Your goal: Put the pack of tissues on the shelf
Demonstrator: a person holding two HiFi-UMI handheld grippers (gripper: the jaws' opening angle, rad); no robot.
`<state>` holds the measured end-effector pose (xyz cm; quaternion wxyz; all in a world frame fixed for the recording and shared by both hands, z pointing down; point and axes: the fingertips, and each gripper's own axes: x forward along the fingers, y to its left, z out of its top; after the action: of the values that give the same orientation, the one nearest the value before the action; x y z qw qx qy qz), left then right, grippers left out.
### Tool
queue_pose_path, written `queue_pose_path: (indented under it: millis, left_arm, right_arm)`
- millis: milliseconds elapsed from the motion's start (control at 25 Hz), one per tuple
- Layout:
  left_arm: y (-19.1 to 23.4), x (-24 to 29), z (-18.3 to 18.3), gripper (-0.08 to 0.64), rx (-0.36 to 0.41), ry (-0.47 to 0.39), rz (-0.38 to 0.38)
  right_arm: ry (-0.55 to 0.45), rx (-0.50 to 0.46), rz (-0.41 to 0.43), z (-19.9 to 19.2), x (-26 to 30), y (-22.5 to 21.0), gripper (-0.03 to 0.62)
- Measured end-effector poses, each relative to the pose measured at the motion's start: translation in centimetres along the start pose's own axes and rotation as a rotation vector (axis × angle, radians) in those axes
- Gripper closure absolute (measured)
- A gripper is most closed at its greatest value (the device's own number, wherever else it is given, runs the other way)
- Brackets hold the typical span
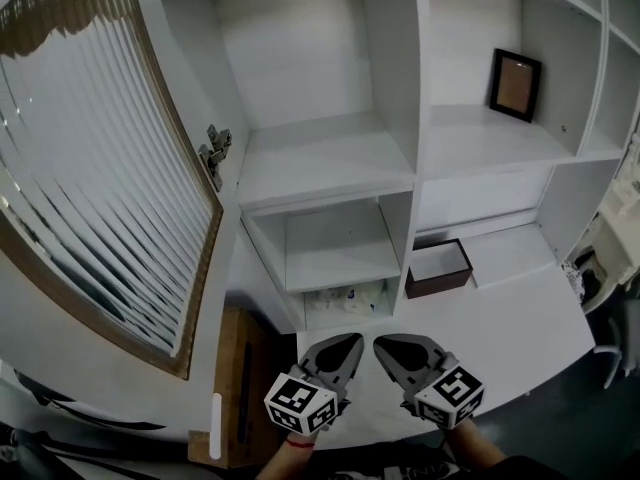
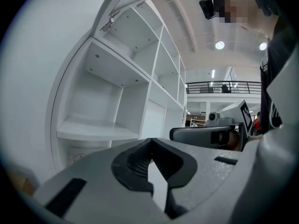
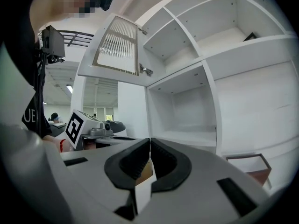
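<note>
A pale pack with faint print, seemingly the tissues (image 1: 346,296), lies in the lowest small compartment of the white shelf unit (image 1: 330,158), just beyond both grippers. My left gripper (image 1: 352,341) and right gripper (image 1: 384,343) are side by side low in the head view, tips pointing at that compartment, a little short of the pack. In the left gripper view the jaws (image 2: 150,142) meet with nothing between them. The right gripper (image 3: 149,141) is likewise shut and holds nothing. Each gripper shows in the other's view, the right one (image 2: 210,134) and the left one (image 3: 100,129).
A cabinet door with ribbed glass (image 1: 100,168) stands open at the left, its hinge (image 1: 214,152) on the shelf's side wall. A dark brown open box (image 1: 438,268) sits on the white counter (image 1: 520,328). A dark picture frame (image 1: 515,84) leans in an upper right compartment.
</note>
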<state>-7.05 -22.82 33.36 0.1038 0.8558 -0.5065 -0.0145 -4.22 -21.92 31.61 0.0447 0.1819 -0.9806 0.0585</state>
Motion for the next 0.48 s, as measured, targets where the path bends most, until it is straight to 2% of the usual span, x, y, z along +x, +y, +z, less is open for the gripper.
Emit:
queue_pose_path:
  millis: [480]
  left_arm:
    - [0.8,-0.8,2.7,0.554,0.018,-0.063,-0.002]
  right_arm:
    - [-0.015,-0.045,0.019,1.7,1.1,0.3,0.583]
